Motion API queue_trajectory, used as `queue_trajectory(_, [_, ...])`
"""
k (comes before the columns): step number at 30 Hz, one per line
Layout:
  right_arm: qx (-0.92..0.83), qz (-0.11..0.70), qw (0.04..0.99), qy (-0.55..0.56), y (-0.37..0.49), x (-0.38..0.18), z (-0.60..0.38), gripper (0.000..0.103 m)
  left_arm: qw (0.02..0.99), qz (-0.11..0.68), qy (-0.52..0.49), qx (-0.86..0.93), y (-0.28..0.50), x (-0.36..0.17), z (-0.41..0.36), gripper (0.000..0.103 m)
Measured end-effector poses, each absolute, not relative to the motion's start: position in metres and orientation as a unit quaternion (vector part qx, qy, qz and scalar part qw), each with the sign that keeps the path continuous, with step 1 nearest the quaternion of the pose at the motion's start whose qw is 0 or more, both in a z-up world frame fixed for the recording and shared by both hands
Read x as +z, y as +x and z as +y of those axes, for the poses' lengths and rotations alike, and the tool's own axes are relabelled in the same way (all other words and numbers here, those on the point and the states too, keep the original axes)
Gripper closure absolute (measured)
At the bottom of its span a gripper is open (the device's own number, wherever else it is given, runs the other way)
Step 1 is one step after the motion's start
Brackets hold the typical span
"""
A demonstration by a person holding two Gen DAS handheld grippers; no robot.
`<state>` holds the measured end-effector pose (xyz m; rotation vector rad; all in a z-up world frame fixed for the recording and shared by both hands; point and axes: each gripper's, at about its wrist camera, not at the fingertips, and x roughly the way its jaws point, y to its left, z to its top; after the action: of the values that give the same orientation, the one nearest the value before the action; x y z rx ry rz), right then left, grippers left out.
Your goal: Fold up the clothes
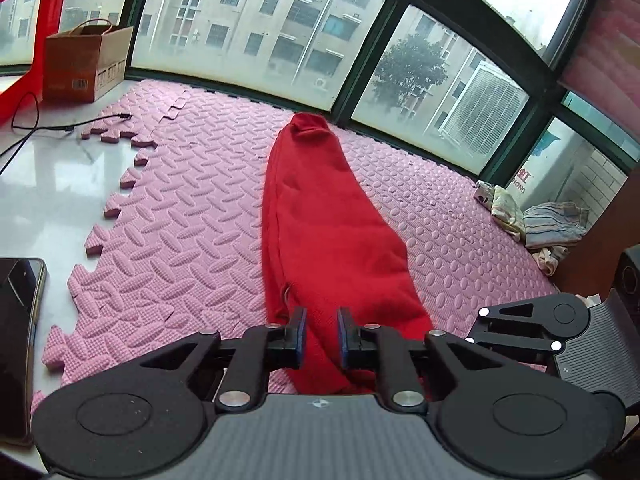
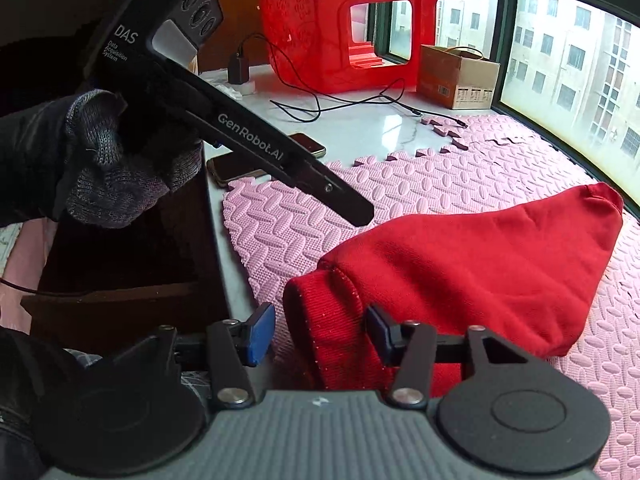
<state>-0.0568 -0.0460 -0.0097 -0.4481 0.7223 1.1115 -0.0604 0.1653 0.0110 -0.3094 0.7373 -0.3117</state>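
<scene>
A red garment [image 1: 316, 216] lies folded into a long narrow strip on the pink foam mat [image 1: 192, 208], running away from me toward the window. My left gripper [image 1: 322, 334] sits over its near end, its jaws a small way apart with red cloth between the blue pads; I cannot tell if they pinch it. In the right wrist view the same garment [image 2: 472, 272] shows its ribbed hem nearest. My right gripper [image 2: 320, 336] is open, with the hem between its fingers. The left gripper's body [image 2: 248, 136], held by a gloved hand, hovers above the mat.
A red plastic stool [image 2: 344, 36], a cardboard box [image 2: 456, 72] and a black cable [image 2: 352, 104] are on the white sill. Two phones [image 2: 240, 168] lie by the mat edge. Crumpled cloths [image 1: 532, 224] sit in the far right corner. Windows bound the far side.
</scene>
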Motion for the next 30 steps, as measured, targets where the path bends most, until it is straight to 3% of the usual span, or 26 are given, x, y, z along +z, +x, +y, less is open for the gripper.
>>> queue_trajectory(12, [0.454,0.373,0.799,-0.126,-0.003,-0.019,-0.073,0.050,0.885,0.410,-0.158,-0.154,-0.020,-0.025,0.152,0.087])
queue_trajectory(20, [0.450,0.413,0.790,-0.052,0.038,-0.031,-0.085,0.050,0.888,0.397,-0.157,-0.172,-0.009,-0.008,0.146,0.085])
queue_trajectory(30, [0.426,0.426,0.798,-0.028,0.109,-0.034,-0.093,0.050,0.875,0.426,-0.158,-0.168,0.015,-0.026,0.150,0.085])
